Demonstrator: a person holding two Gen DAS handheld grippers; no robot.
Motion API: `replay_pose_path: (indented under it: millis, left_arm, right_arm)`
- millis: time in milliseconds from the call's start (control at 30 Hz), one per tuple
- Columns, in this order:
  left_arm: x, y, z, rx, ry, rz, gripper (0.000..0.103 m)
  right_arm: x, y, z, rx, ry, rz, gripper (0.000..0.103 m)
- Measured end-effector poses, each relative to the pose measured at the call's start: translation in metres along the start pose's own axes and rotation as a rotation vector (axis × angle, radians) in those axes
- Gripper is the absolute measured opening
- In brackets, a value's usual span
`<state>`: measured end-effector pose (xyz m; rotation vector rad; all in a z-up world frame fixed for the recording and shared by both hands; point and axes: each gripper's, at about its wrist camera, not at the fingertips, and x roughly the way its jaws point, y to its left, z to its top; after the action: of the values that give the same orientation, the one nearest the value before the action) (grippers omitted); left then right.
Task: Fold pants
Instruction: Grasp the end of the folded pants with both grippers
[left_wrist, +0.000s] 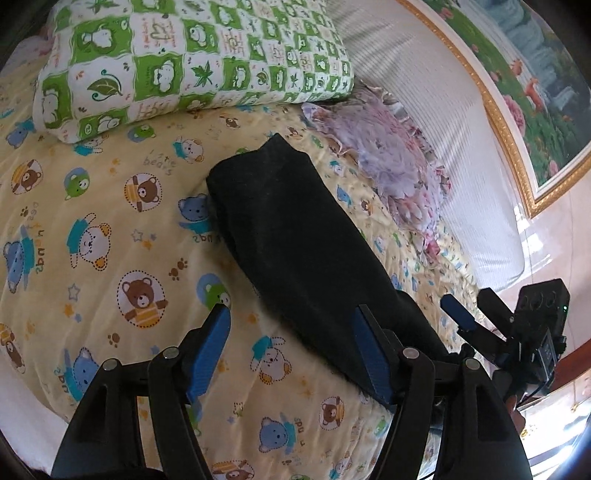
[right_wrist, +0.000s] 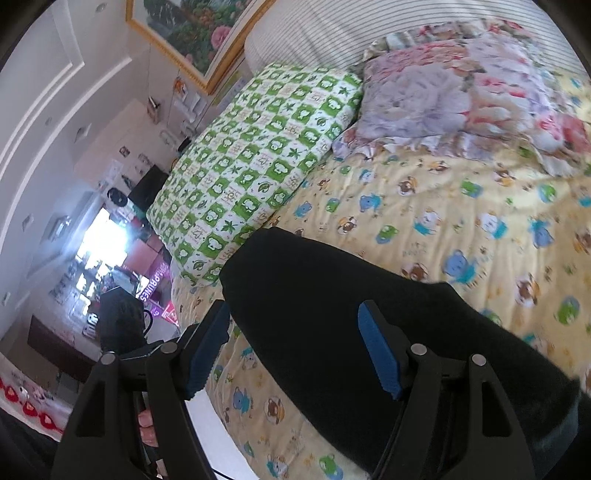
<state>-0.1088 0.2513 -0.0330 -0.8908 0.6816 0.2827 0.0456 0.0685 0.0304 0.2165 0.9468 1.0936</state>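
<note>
The black pants (left_wrist: 295, 240) lay on the bear-print bedspread (left_wrist: 110, 221) as a narrow, already folded strip, its far end near the green pillow (left_wrist: 192, 55); another fold probably remained. Both the left gripper (left_wrist: 291, 354) and the right gripper (right_wrist: 295, 347) pointed downward over its near end, fingers spread, holding nothing.
</note>
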Motion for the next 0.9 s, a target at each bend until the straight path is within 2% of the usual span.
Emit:
replay_pose_path:
  millis: [267, 433, 533, 600, 733, 900]
  left_arm:
    - [0.018, 0.011, 0.012, -0.065, 0.013, -0.023, 0.069]
    - [0.028, 0.022, 0.020, -0.123, 0.012, -0.044, 0.069]
    - [0.033, 0.027, 0.023, -0.150, 0.002, -0.053, 0.069]
    - [0.034, 0.029, 0.022, -0.163, -0.013, -0.056, 0.071]
    - [0.034, 0.025, 0.019, -0.155, -0.031, -0.046, 0.074]
    - [0.037, 0.021, 0.020, -0.148, -0.032, -0.037, 0.081]
  right_arm:
    - [0.036, 0.003, 0.031, -0.049, 0.086, -0.002, 0.073]
    - [0.075, 0.008, 0.060, -0.123, 0.195, -0.002, 0.073]
    - [0.103, 0.017, 0.077, -0.213, 0.283, -0.012, 0.073]
    - [0.122, 0.022, 0.087, -0.270, 0.339, 0.013, 0.073]
    - [0.158, 0.025, 0.098, -0.333, 0.439, 0.060, 0.073]
    - [0.193, 0.024, 0.099, -0.365, 0.513, 0.082, 0.073]
